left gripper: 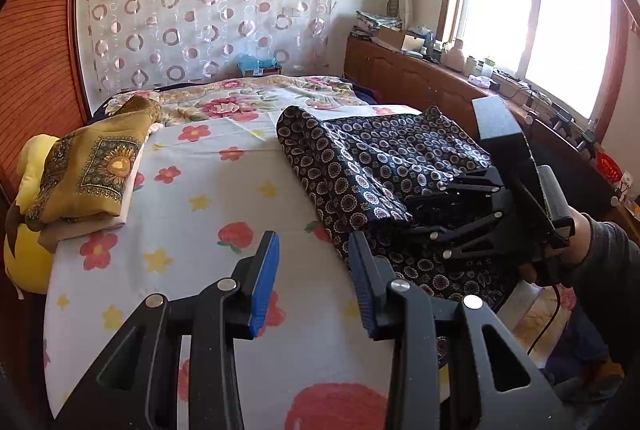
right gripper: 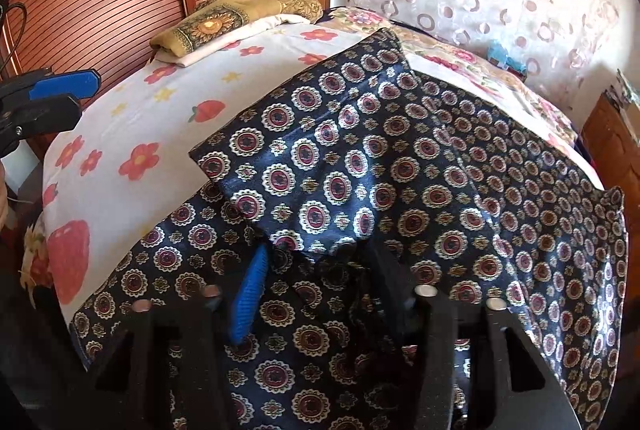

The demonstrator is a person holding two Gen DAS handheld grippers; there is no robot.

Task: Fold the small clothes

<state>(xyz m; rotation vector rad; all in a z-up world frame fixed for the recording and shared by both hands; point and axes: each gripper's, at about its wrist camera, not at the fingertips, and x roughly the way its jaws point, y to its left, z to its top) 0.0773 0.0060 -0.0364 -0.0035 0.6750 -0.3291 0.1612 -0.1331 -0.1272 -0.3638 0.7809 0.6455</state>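
Black tongs (left gripper: 314, 284), blue pads (left gripper: 264, 282)

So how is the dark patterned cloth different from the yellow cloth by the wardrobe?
The dark medallion-print cloth lies spread wide over the near side of the bed, only partly folded; the yellow sunflower-print cloth is already folded small. The dark cloth has the right gripper at its fold, while the yellow cloth sits untouched, stacked on a pale folded piece. Both rest on the flowered bedsheet.
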